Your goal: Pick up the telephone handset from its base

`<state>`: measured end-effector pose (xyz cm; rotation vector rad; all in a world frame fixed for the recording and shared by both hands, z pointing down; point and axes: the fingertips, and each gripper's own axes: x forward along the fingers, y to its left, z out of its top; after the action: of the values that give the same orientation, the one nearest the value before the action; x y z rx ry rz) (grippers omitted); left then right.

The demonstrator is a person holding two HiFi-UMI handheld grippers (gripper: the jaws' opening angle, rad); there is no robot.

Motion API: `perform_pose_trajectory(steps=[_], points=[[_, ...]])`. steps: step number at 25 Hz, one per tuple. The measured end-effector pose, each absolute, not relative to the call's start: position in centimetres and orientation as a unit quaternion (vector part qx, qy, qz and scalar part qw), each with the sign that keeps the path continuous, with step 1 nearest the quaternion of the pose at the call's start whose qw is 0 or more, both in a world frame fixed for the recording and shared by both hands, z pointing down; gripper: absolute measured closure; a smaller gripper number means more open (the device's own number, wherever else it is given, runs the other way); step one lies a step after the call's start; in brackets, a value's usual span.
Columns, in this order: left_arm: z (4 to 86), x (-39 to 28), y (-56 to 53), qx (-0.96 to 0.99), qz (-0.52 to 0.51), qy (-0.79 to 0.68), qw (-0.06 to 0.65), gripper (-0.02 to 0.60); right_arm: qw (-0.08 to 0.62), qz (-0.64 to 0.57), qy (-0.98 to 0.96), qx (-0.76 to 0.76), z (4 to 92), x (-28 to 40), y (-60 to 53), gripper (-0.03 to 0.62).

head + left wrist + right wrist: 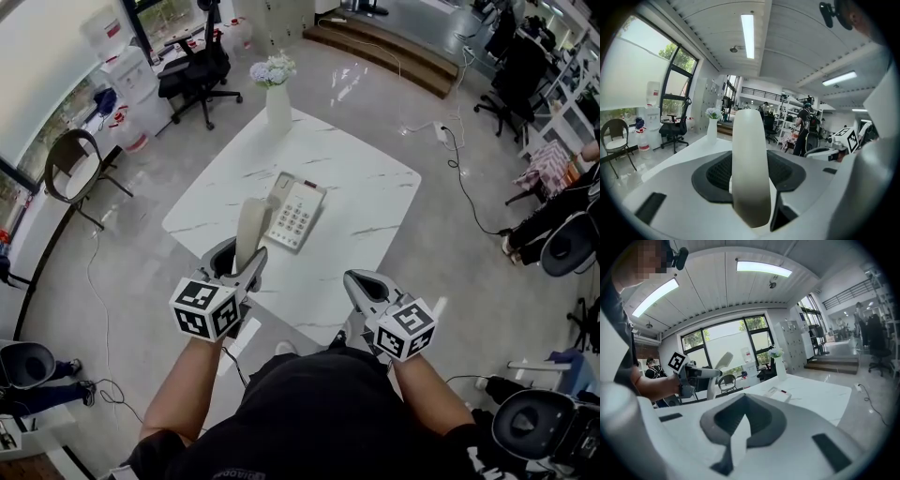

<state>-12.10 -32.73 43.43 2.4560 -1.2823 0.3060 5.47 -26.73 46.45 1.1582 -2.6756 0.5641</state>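
One cream telephone handset (pixel 251 228) stands upright in the left gripper (pixel 242 269), whose jaws are clamped on its lower end. It is off its cradle, held above the near left part of the white marble table (pixel 375 192). The keypad base (pixel 296 215) lies flat near the middle of the table, just beyond the handset. The right gripper (pixel 360 283) hovers at the table's near edge, jaws together with nothing between them. A white vase of pale flowers (pixel 277 105) stands at the far edge.
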Motion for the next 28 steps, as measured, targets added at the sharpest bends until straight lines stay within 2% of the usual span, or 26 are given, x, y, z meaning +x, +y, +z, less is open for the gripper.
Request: perform_pose_trajectory(steps=[12, 28], points=[[43.5, -13.2, -28.8, 0.864, 0.077, -0.459, 0.195, 0.367, 0.075, 0.168, -0.905, 0.383, 44.5, 4.9, -27.1, 0.594], [41.9, -11.9, -28.2, 0.876, 0.064, -0.444, 0.179, 0.367, 0.073, 0.168, -0.898, 0.400, 44.9, 5.8, -27.9, 0.592]])
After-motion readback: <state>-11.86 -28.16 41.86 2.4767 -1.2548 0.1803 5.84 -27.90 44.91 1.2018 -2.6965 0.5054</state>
